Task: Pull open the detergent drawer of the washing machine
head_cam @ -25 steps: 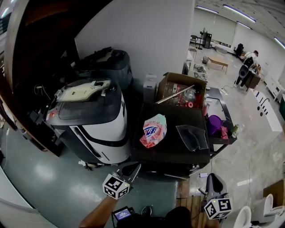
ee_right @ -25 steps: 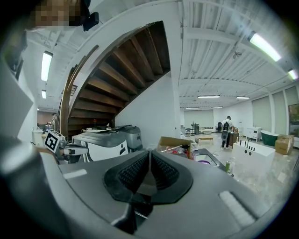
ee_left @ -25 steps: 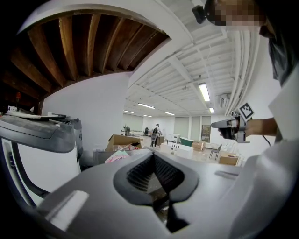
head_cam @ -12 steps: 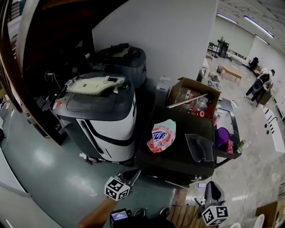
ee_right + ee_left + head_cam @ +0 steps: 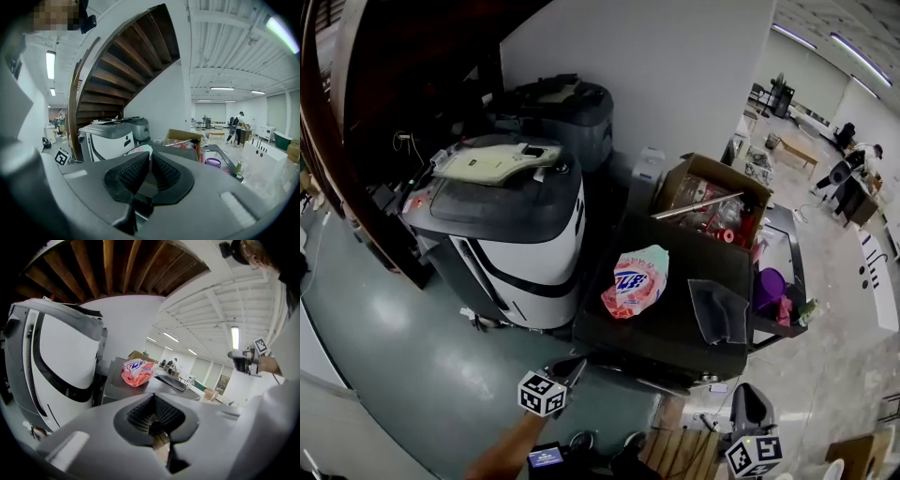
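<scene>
Left tongs, right tongs clenched empty over glossy, seemingly concrete floor before washing machine

A low black metal table carries a pink-and-white plastic bag with blue print near its left edge and a flat dark grey tray towards its right. At the table's far end stands an open brown cardboard box with a thin metal rod lying across it. A purple plastic tub sits just right of the table. A dark wooden staircase rises on the left, and a person stands far off.
</scene>
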Action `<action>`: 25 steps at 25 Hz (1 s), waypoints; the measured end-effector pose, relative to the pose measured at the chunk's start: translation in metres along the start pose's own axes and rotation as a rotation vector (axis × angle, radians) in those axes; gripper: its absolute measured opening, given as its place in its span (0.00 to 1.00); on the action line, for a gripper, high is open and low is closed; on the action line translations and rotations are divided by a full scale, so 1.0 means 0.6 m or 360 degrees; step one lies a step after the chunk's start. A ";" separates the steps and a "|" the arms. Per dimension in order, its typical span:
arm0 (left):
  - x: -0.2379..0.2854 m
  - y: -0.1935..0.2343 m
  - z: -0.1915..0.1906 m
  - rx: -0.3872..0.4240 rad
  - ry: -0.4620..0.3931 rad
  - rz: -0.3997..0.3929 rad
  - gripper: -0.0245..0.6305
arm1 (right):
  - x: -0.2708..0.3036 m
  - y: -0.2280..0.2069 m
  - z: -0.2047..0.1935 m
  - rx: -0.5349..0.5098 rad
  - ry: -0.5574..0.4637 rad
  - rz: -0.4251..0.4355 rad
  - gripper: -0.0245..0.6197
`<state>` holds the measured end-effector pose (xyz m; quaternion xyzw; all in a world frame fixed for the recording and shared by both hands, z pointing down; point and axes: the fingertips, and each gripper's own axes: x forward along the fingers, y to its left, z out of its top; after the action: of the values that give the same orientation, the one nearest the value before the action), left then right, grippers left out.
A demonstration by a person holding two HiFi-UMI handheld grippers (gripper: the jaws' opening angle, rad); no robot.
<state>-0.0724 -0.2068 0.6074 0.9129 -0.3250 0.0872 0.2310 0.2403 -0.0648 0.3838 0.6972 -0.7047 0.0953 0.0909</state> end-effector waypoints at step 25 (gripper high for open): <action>0.142 0.078 -0.175 -0.0639 -0.0067 0.0023 0.12 | 0.062 -0.053 -0.138 0.0046 0.0299 0.0106 0.04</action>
<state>-0.0372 -0.2355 0.7429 0.8477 -0.3472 0.0032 0.4010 0.2711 -0.0794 0.4733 0.6626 -0.7144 0.1733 0.1432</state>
